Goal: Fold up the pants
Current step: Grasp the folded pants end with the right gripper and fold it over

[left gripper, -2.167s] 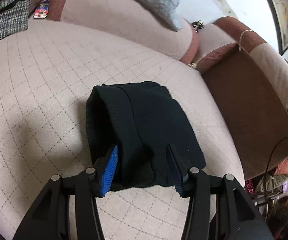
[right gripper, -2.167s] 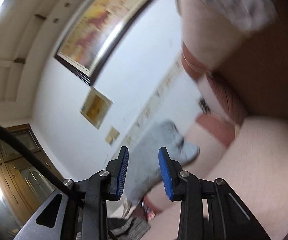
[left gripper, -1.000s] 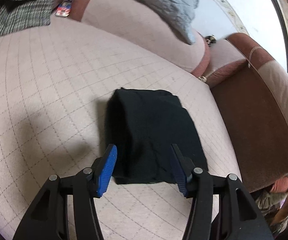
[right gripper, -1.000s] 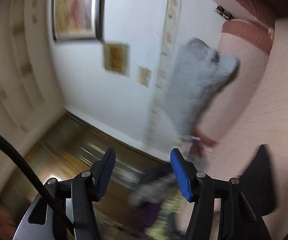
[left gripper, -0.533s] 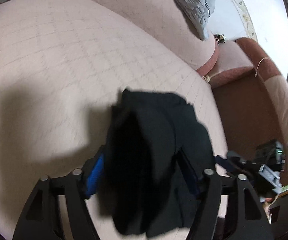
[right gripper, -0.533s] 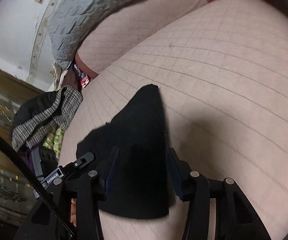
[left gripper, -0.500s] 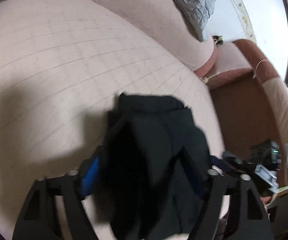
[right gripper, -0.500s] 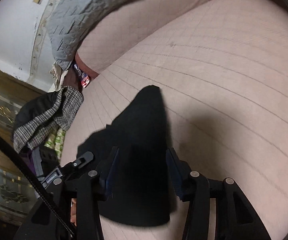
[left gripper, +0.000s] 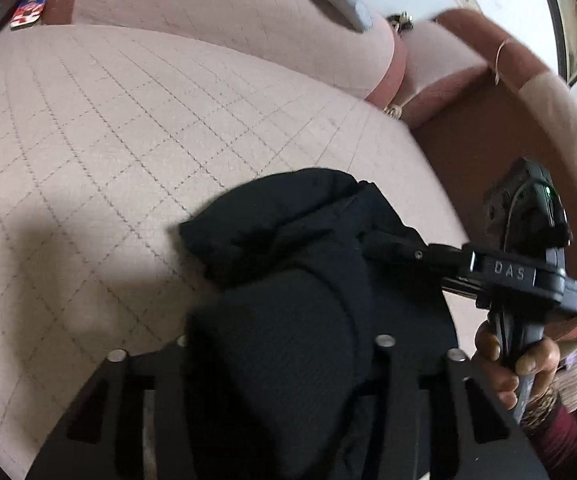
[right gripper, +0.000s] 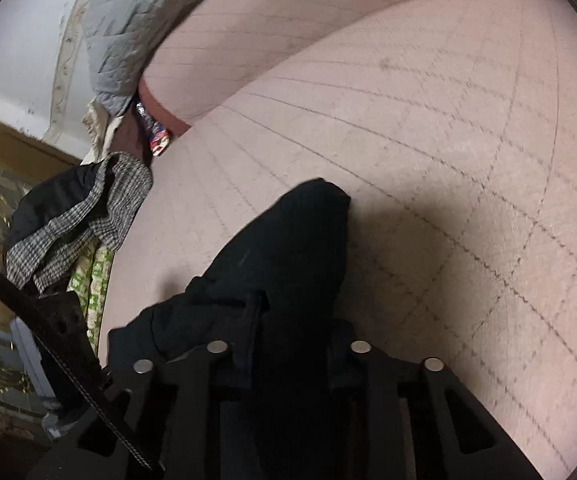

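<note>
As far as the folding goes, the pants (left gripper: 288, 264) are already a compact black bundle sitting near the front edge of the pink quilted sofa seat (left gripper: 100, 128), so most of the work looks done; what seems left is a last tidy or setting the bundle down flat. On the left side, the left gripper (left gripper: 284, 356) has cloth heaped over and between its fingers, which hides the pads, so I cannot tell whether it pinches the fabric or only sits under it. Over to the right, the right gripper (left gripper: 384, 246) reaches into the bundle's edge from the side, and its own camera shows dark cloth filling the gap, pads hidden again, so its grip is just as unclear. Beyond the bundle, the seat is stitched in a diamond grid; a grey quilted blanket (right gripper: 128, 20) lies over the backrest, a checked garment (right gripper: 76, 216) lies at the left end, and a brown armrest (left gripper: 488, 144) closes the right
</note>
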Demonstrator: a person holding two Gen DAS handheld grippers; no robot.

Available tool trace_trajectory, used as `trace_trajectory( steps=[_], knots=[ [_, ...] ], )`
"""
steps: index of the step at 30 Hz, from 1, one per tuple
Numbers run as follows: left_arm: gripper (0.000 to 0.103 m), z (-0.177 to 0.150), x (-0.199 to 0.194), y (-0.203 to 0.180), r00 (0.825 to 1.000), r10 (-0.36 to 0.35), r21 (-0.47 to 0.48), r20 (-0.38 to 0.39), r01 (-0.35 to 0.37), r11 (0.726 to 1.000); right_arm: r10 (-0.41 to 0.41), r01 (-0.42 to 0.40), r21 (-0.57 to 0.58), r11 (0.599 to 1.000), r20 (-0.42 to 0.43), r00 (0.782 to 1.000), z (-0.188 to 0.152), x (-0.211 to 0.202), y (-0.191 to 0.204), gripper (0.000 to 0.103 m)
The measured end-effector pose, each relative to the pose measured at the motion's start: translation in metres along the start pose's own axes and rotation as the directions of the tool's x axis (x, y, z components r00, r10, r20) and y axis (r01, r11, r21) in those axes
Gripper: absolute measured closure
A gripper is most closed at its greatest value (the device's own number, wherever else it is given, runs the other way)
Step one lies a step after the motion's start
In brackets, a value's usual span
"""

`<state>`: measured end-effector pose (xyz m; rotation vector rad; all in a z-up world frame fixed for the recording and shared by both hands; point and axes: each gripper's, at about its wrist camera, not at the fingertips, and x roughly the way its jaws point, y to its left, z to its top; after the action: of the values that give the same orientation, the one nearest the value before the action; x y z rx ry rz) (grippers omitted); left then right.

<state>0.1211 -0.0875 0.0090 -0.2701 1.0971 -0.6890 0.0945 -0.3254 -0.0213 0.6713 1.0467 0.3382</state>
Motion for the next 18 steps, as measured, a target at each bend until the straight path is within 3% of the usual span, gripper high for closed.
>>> trace_trajectory(
  steps=[7,11,16,18],
  knots=[
    [0.066,0.01,-0.047,-0.003,0.997,-0.058,-0.036,0.055,0.06,0.998,0.08,-0.076,-0.072,0.995,0.056,0.995,0.009,-0.042,0.055,0.083],
    [0.066,0.035,-0.065,0.006,0.993,-0.079,-0.087,0.088,0.086,0.993,0.144,-0.141,-0.055,0.988,0.061,0.988,0.025,-0.047,0.071,0.084],
    [0.064,0.063,-0.041,0.021,0.999,-0.003,-0.096,0.041,0.007,0.995,0.109,-0.109,-0.006,0.994,0.044,0.993,0.053,-0.015,0.069,0.084],
    [0.055,0.072,-0.019,0.037,0.999,0.045,-0.117,-0.001,-0.044,0.992,0.058,-0.058,0.001,0.998,0.033,0.998,0.064,0.008,0.062,0.084]
  ],
)
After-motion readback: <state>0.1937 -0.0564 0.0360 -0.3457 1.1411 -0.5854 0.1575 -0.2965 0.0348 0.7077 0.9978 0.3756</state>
